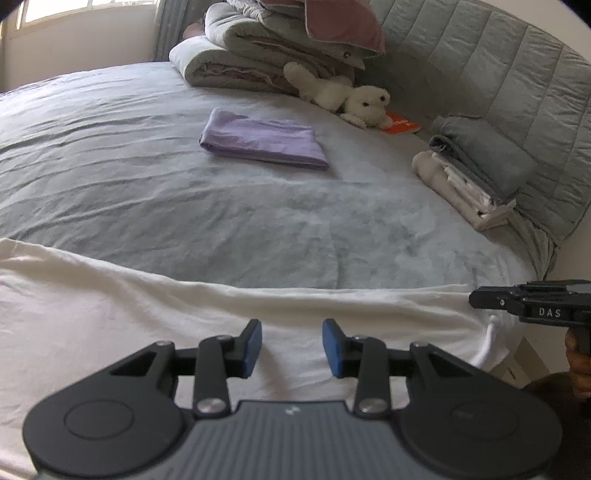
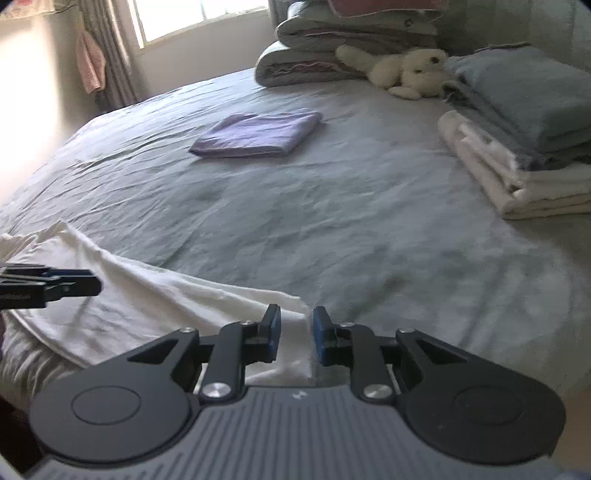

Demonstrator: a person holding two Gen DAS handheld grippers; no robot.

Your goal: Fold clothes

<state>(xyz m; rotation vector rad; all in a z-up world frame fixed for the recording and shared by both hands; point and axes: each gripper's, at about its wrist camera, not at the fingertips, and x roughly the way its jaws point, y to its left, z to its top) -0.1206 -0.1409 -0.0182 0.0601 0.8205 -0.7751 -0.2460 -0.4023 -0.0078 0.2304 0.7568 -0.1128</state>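
daylight from window [image 2: 207, 18] | glare at left | soft blur | fisheye-bent edges

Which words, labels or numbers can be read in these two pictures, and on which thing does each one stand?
"DAS": white letters on the side of the right gripper, seen in the left wrist view.
Orange book beside the white plush toy: it bears print, too small and blurred to read.
Small white mark on the grey body of each gripper: a logo, not readable text.
Nothing else carries text.
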